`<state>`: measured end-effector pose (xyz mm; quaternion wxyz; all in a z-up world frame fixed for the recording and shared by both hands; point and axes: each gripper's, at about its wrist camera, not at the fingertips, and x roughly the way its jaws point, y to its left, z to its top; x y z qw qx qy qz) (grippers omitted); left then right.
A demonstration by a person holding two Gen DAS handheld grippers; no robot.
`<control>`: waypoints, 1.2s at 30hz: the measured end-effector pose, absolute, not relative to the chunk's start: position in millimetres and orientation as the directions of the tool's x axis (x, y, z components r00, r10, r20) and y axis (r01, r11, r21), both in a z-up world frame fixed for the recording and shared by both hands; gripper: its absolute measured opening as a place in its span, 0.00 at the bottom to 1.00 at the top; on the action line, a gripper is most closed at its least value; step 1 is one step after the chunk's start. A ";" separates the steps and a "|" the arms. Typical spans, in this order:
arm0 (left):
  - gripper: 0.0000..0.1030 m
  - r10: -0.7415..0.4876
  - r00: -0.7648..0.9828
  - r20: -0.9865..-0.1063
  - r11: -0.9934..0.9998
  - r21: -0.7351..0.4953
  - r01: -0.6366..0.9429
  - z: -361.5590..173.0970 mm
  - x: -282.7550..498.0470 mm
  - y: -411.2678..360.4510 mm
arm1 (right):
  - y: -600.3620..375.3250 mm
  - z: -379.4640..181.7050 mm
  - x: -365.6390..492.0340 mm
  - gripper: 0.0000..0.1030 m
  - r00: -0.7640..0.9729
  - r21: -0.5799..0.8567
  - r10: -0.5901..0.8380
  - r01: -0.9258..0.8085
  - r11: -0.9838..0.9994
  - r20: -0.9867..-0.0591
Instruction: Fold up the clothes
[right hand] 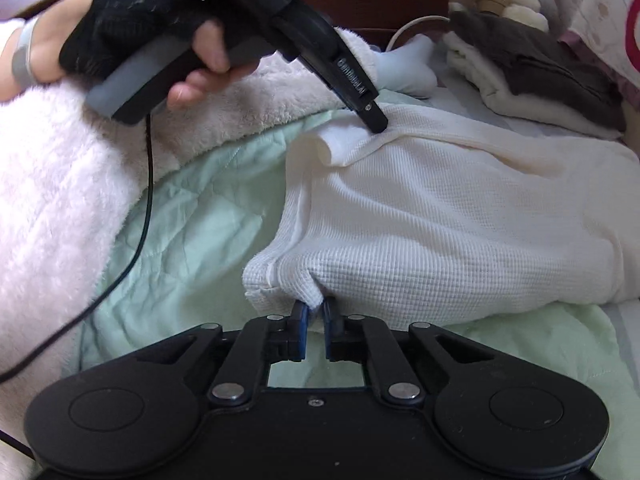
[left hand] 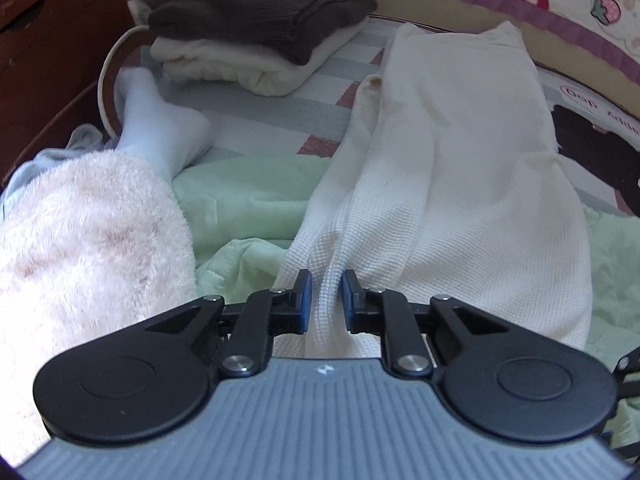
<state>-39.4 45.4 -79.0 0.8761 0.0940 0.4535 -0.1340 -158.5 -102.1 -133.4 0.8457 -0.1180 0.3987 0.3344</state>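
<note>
The cream waffle-knit garment [left hand: 452, 168] lies stretched on the green quilt [left hand: 244, 200], its long axis running from the near hem away toward the stack of folded clothes [left hand: 256, 36] at the far end of the bed. Seen from the stack, the garment's far end lies just beside it and a little to its right; the near end, well apart from the stack, is where both tools work.

The left gripper [left hand: 325, 294] sits at the near hem with a raised ridge of the knit running between its jaws. The jaws stand a narrow gap apart; whether the blue pads actually pinch the ridge cannot be told from its own camera. In the right wrist view its tip [right hand: 376, 122] rests on a fold of the fabric, on the side of the hem that is nearer the stack.

The right gripper [right hand: 314, 314] is nearly closed, and a corner of the hem is gathered between its blue pads, on the side farther from the stack.

Judgement: both tools hold station along the same short edge, so any fold made from here would carry that edge along the long axis, toward the stack. Whether the garment has already been narrowed lengthwise cannot be settled. A person's gloved hand [right hand: 120, 36] grips the left tool's handle.
</note>
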 end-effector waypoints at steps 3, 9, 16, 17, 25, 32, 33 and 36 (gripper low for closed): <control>0.15 -0.156 0.553 -0.818 0.950 0.029 0.310 -79.2 -39.4 47.3 | -99.6 -135.0 -160.3 0.11 0.476 0.048 0.466 -0.659 0.750 -0.746; 0.03 -0.151 0.603 -0.783 0.946 0.063 0.319 -66.0 -41.3 52.1 | -121.4 -127.0 -165.0 0.04 0.389 0.174 0.579 -0.704 0.688 -0.716; 0.03 -0.210 0.624 -0.752 0.969 -0.075 0.236 -48.6 -30.5 78.7 | -134.4 -95.7 -165.7 0.04 0.272 0.244 0.613 -0.742 0.625 -0.742; 0.03 -0.210 0.621 -0.755 0.970 -0.080 0.230 -49.4 -30.4 80.1 | -134.5 -91.1 -162.4 0.04 0.259 0.250 0.619 -0.749 0.613 -0.742; 0.02 -0.248 0.617 -0.746 0.968 -0.219 0.124 -49.1 -29.0 105.3 | -120.9 -88.3 -167.3 0.02 0.082 0.437 0.740 -0.761 0.479 -0.668; 0.03 -0.099 0.606 -0.789 0.990 -0.141 -0.021 -61.1 -23.4 116.7 | -112.5 -112.4 -174.4 0.08 0.248 0.216 0.554 -0.738 0.640 -0.795; 0.04 -0.078 0.603 -0.794 0.991 -0.129 -0.042 -62.8 -22.6 118.3 | -110.6 -109.6 -177.3 0.08 0.270 0.180 0.540 -0.748 0.639 -0.797; 0.06 -0.076 0.616 -0.784 0.991 -0.126 -0.038 -56.5 -28.5 117.3 | -111.3 -107.7 -181.5 0.18 0.297 0.145 0.526 -0.751 0.644 -0.796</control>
